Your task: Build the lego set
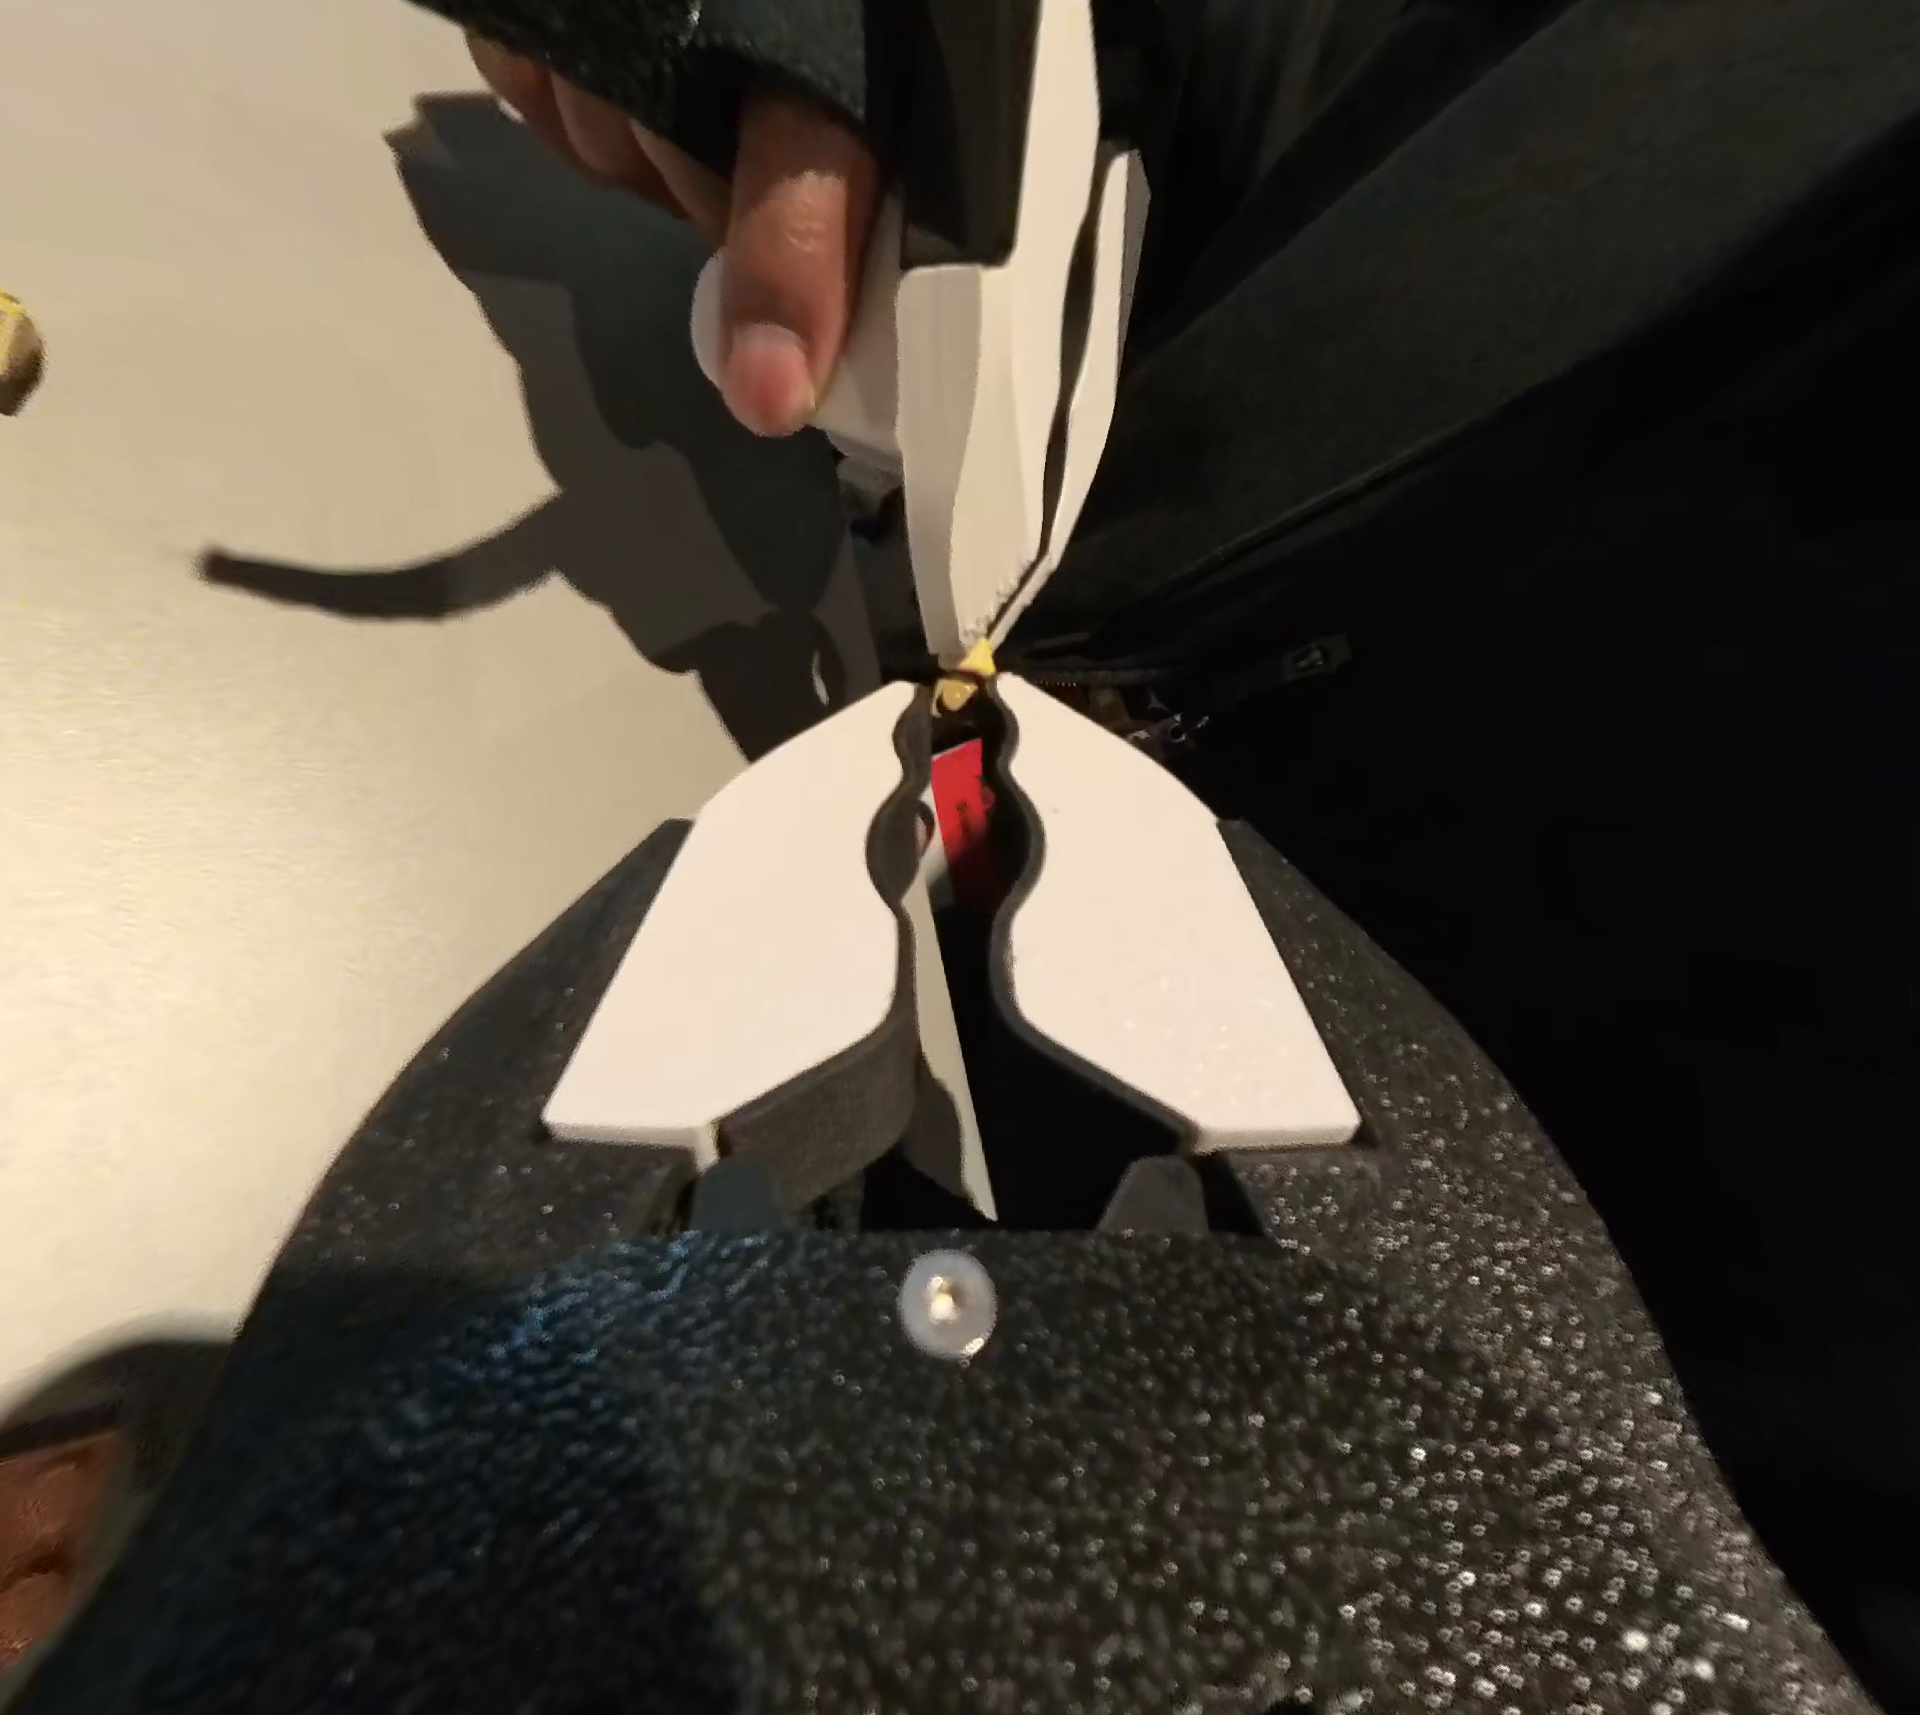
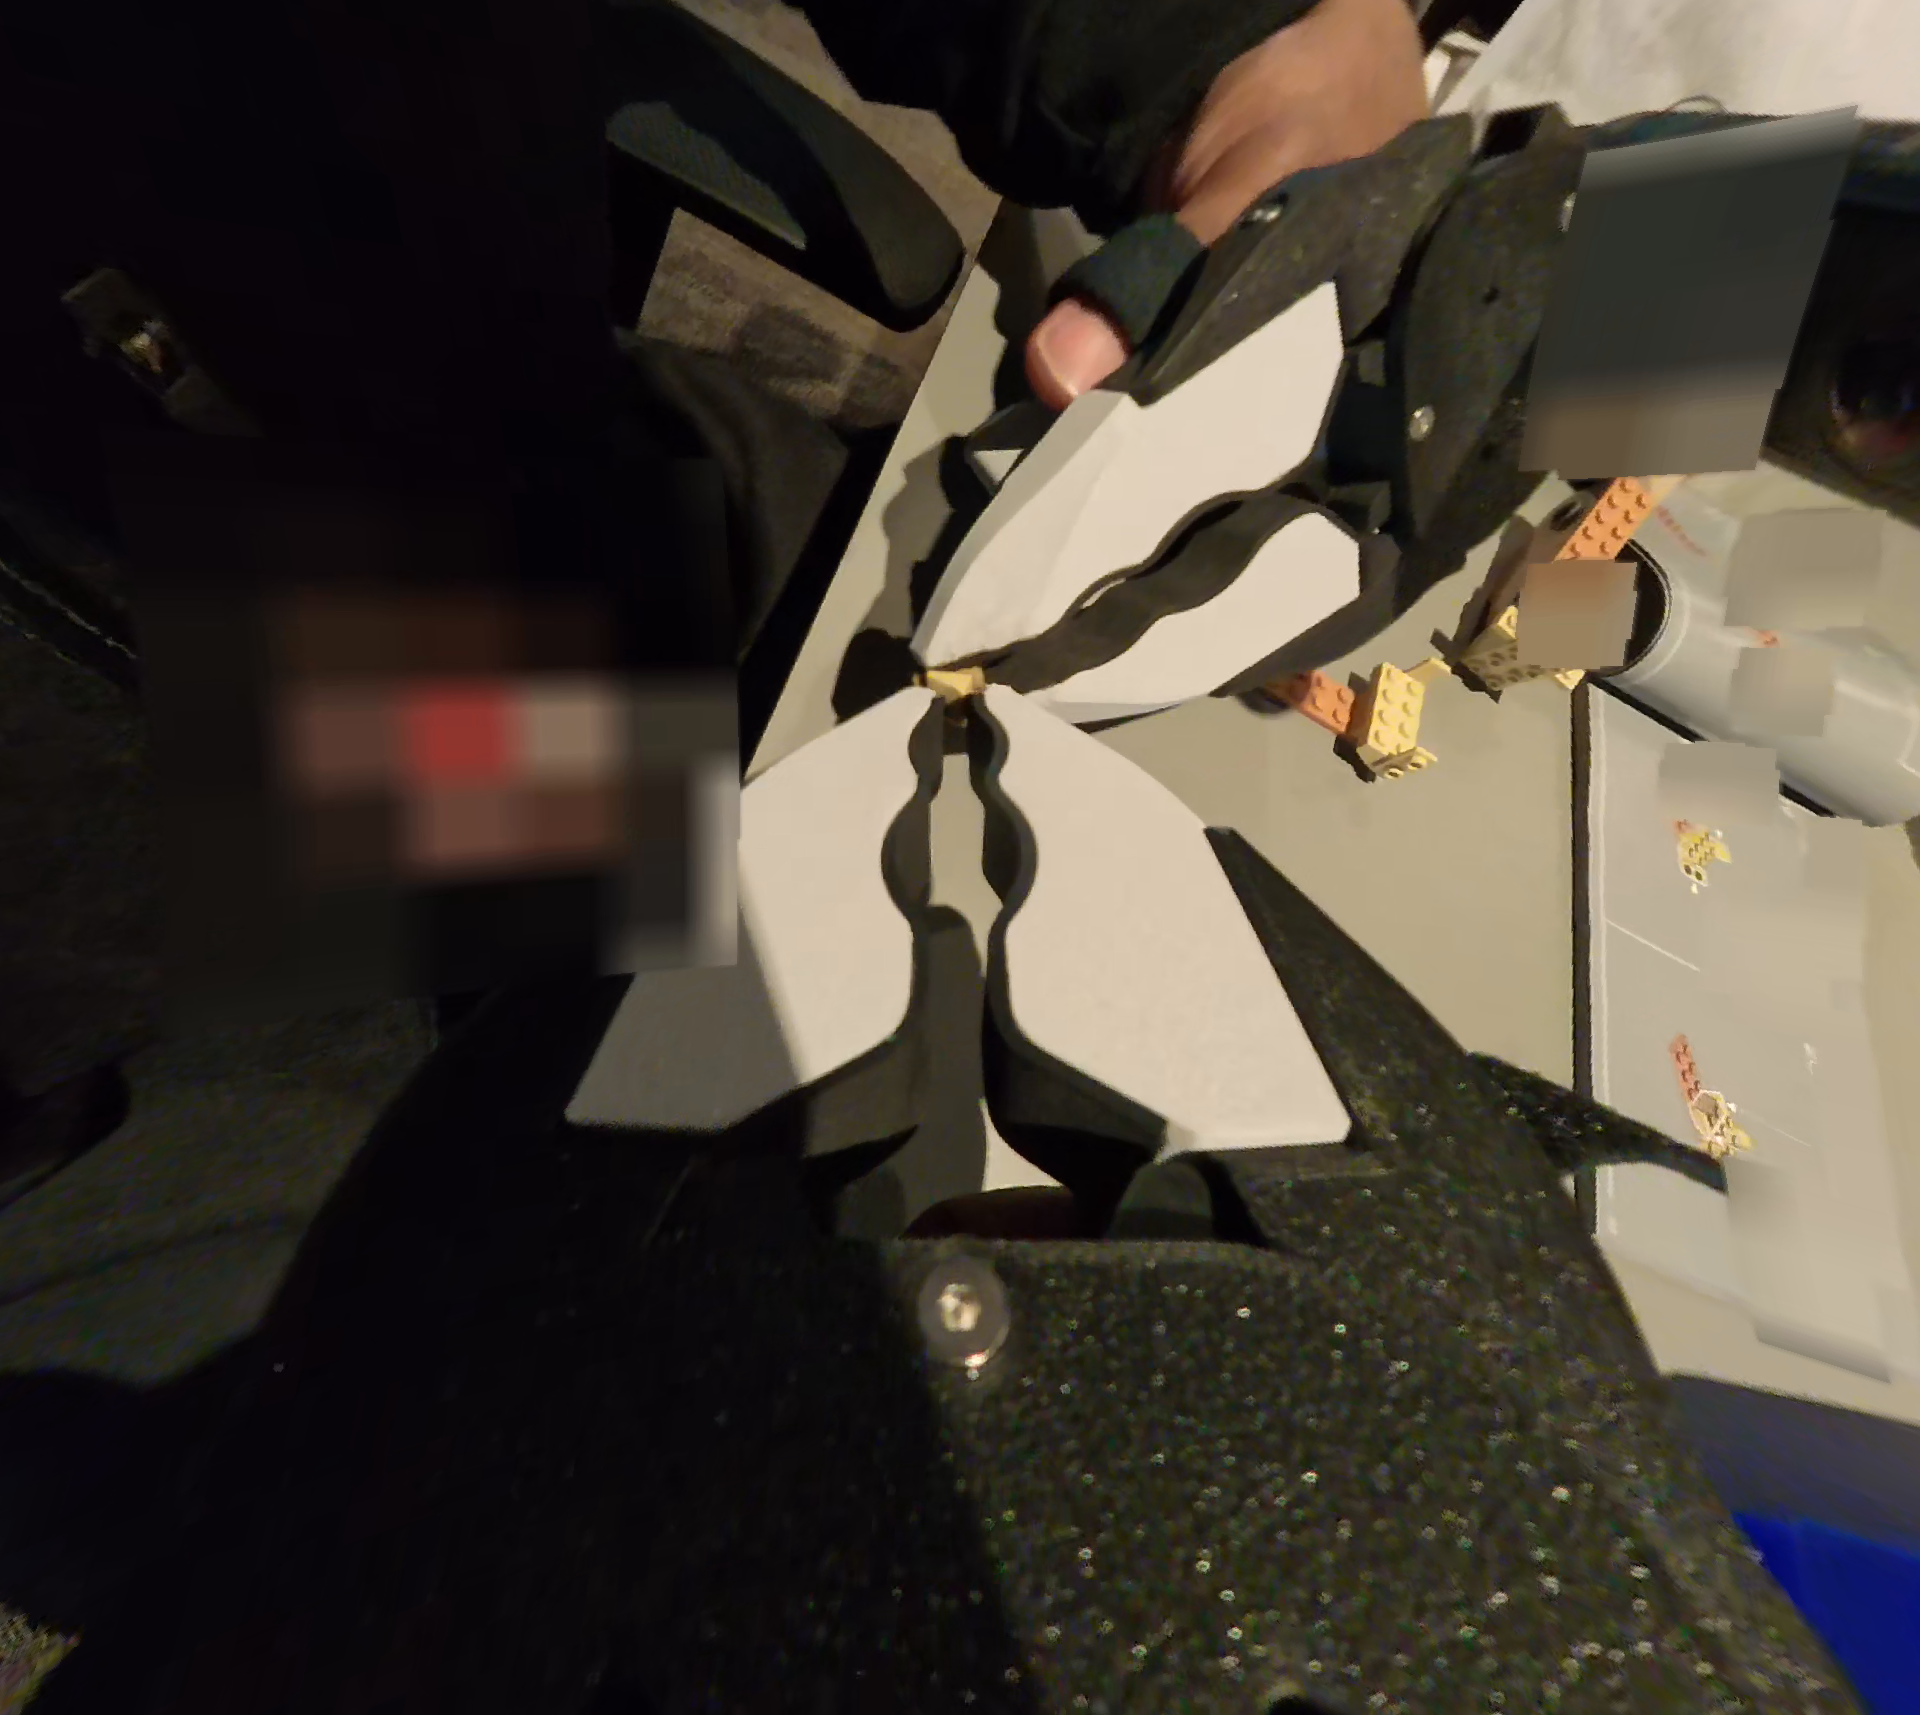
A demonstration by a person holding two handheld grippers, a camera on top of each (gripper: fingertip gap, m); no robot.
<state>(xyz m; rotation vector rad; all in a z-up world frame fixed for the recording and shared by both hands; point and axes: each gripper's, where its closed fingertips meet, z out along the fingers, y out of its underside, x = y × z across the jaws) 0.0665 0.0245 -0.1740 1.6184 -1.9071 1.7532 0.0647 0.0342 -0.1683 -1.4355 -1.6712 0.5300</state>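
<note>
My left gripper (image 1: 958, 701) and my right gripper (image 1: 979, 639) meet tip to tip in the air, close to the person's dark jacket. A small tan Lego piece (image 1: 964, 676) is pinched where the tips touch; I cannot tell if it is one piece or two. Both grippers are shut on it. In the right wrist view, my right gripper (image 2: 951, 711) comes from below and the left gripper (image 2: 938, 670) from the upper right, with the tan piece (image 2: 951, 681) between them. A part-built set of tan bricks and orange plates (image 2: 1392, 720) lies on the grey table beyond.
A sheet with printed Lego pictures (image 2: 1704, 990) lies on the table (image 2: 1403, 886) at the right. A grey box (image 2: 1787, 689) stands behind the built part. A black chair (image 2: 790, 190) is at the left. A yellow piece (image 1: 16, 351) shows at the left wrist view's edge. The tips of both grippers are at nearly the same place.
</note>
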